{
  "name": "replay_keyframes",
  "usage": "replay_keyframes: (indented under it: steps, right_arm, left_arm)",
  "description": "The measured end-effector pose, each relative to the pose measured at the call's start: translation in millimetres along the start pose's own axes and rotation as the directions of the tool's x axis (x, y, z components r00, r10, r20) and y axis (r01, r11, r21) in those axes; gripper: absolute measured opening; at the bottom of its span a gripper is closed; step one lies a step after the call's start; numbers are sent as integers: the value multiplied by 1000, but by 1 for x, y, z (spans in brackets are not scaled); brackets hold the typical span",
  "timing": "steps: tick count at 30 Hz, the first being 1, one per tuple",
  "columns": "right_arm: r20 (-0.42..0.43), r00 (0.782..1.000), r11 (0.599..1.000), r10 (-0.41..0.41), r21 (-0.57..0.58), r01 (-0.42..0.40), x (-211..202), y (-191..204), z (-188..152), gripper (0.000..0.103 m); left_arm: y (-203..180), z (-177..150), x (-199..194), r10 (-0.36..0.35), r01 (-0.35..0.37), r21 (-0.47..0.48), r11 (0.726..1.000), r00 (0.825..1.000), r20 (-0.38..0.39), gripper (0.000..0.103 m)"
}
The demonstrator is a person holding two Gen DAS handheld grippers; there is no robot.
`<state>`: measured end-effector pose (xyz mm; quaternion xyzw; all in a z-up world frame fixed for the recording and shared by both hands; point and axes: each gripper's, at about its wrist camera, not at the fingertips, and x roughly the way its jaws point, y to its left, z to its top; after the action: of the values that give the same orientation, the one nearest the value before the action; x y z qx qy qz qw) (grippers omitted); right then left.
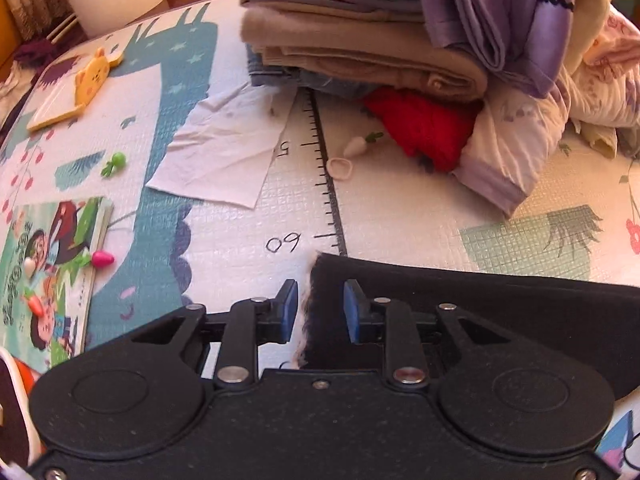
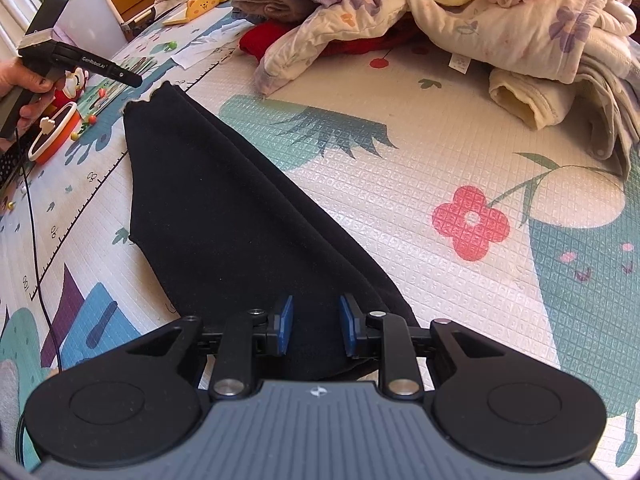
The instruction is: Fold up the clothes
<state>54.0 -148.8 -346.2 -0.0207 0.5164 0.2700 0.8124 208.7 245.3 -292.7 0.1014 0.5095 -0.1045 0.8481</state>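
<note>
Both grippers, left gripper (image 1: pixel 321 309) and right gripper (image 2: pixel 316 326), stand parted, pads clear; I judge the black garment (image 2: pixel 240 220) soft, limp, best pinched at its ends.

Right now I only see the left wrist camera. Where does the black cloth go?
Observer: The black cloth lies in one long strip, and it ends at the right tool.
Operator: Is that tool squeezing it?
Observer: No. Its blue pads stand apart, with the cloth lying flat between them.
Operator: What's next to the cloth over there?
Observer: A red flower printed on the mat, to the right of the cloth.
</note>
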Motion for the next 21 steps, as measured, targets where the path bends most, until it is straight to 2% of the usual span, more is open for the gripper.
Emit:
replay_keyframes:
  steps: [2,6,11,12,13,15,21]
  right_arm:
    - [0,1000,1000,3,5,-3,0,-1,0,27]
    - [5,1000,1000,14,20,-14,0,-3,-1,27]
    - [12,999,998,33,50,-34,1,-9,-2,27]
    - [14,999,997,38,62,-39,2,-11,-2,27]
    - [17,999,996,43,76,-44,3,-12,-3,27]
    - [24,998,993,52,102,-54,4,-16,-4,27]
    - [67,994,974,89,204,-101,0,-29,-9,26]
  left_arm:
    - [-2,7,11,20,-20,5,1000,1000,-16,24]
    - [11,12,33,26,-30,-69,997,998,-63,24]
    - [15,5,48,-16,8,-95,995,996,-87,24]
    - [14,4,49,-25,18,-85,996,996,-81,18]
    - [13,3,49,-34,28,-75,997,997,-74,7]
    - [6,0,47,-21,20,-16,1000,998,-54,4]
    - [11,2,16,-48,50,-28,998,995,88,3]
